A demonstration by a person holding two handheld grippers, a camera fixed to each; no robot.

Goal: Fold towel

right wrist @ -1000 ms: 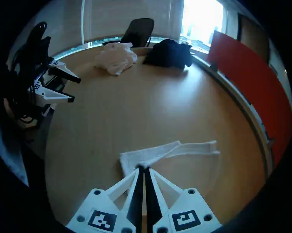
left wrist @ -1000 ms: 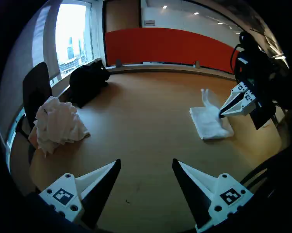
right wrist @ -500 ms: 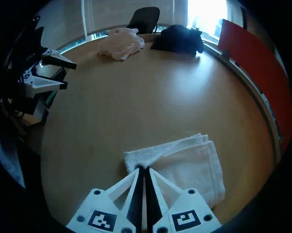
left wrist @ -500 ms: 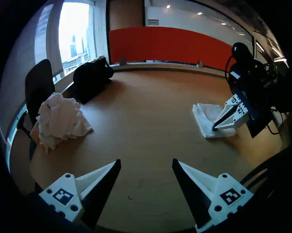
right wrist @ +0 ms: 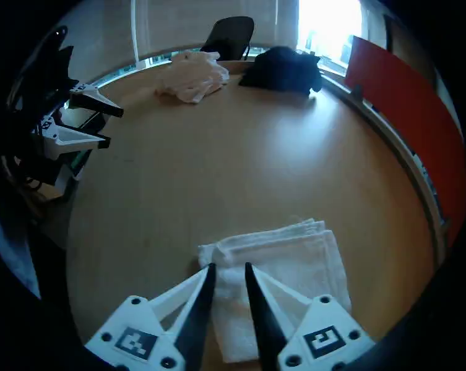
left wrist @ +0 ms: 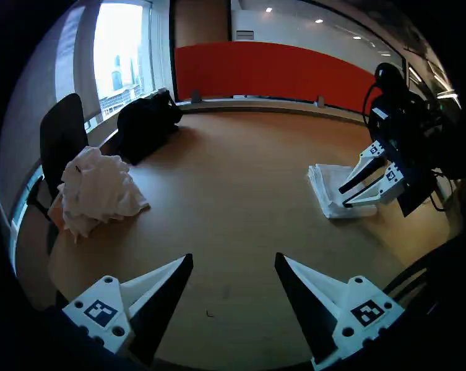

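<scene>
Left to right in the left gripper view: a black chair point(left wrist: 59, 139) at the table edge, then a heap of crumpled white cloth point(left wrist: 99, 191) on the wooden table point(left wrist: 233, 179), with a black bag point(left wrist: 145, 123) behind it. Left gripper point(left wrist: 233, 263): fingers wide apart, nothing between them, above bare tabletop. The folded white towel point(left wrist: 325, 185) lies flat toward the right (layered edges visible). Right gripper point(left wrist: 344, 196): at the towel's near edge, fingers parted, not clamping the cloth; tip contact cannot be confirmed.
</scene>
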